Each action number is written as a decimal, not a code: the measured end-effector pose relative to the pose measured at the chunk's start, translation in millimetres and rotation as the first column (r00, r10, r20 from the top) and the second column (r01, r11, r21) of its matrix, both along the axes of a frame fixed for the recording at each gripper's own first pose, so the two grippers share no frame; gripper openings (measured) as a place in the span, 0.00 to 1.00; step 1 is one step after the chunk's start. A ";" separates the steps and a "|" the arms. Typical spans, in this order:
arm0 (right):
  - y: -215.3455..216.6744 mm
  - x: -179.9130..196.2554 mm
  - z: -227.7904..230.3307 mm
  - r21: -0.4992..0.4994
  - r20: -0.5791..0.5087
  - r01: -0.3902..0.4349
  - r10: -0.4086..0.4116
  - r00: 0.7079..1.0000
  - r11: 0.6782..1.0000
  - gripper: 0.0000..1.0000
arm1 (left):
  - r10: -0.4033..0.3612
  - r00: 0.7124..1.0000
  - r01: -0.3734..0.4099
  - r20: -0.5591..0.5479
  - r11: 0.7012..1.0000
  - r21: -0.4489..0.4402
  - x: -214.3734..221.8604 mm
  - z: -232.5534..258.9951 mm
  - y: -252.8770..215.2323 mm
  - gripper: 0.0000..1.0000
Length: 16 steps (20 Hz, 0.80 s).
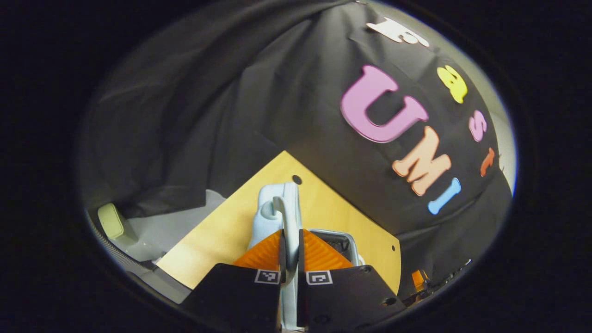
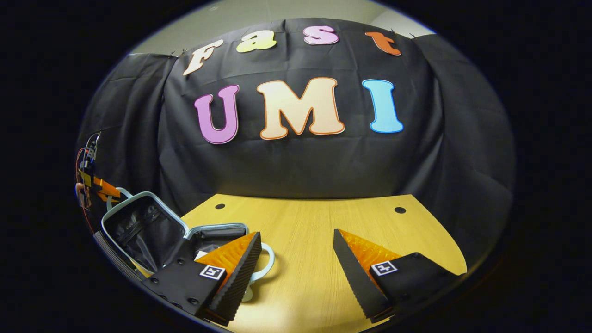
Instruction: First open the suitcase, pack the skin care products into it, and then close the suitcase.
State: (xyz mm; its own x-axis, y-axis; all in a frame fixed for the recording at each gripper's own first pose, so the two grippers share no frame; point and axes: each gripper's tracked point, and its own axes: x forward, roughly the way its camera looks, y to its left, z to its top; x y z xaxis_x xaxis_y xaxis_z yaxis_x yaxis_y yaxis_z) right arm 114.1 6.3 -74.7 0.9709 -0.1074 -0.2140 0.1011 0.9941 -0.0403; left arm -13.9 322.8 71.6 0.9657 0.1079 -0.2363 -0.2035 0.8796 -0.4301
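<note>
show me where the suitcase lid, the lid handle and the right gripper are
suitcase lid [image 2: 138, 226], right gripper view, on its dark inner lining
lid handle [image 1: 289, 217], left gripper view, on the pale strap pinched between the fingers
right gripper [image 2: 296, 254], right gripper view, midway between its open fingertips

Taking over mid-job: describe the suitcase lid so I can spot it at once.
Start at the wooden table and go to its left end, where the small pale blue suitcase lies open. The lid is the raised half, tilted up, with dark lining facing the camera; the left gripper is clamped on its edge.
</note>
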 end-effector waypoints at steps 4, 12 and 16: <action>-26.2 -5.3 9.8 0.019 0.028 0.042 -0.042 0.999 0.999 0.98 | -0.137 0.990 0.137 0.037 0.990 0.016 21.7 28.6 -79.8 0.07; -90.3 -32.1 20.1 0.034 0.046 0.151 -0.153 0.987 0.988 0.98 | -0.330 0.943 0.332 -0.041 0.941 0.067 101.6 14.3 -216.9 0.07; -102.6 -43.0 25.5 0.017 0.050 0.169 -0.170 0.984 0.985 0.98 | -0.408 0.904 0.411 -0.125 0.912 -0.001 149.9 -26.1 -279.2 0.08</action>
State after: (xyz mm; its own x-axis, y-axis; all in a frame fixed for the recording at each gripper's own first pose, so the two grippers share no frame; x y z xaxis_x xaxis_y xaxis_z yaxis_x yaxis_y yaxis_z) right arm 71.1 -96.3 -49.2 0.9486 -0.2687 -0.1670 0.2695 0.9628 -0.0180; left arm 136.0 43.6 45.5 0.8909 -0.2837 -0.3547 0.1286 0.9065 -0.4020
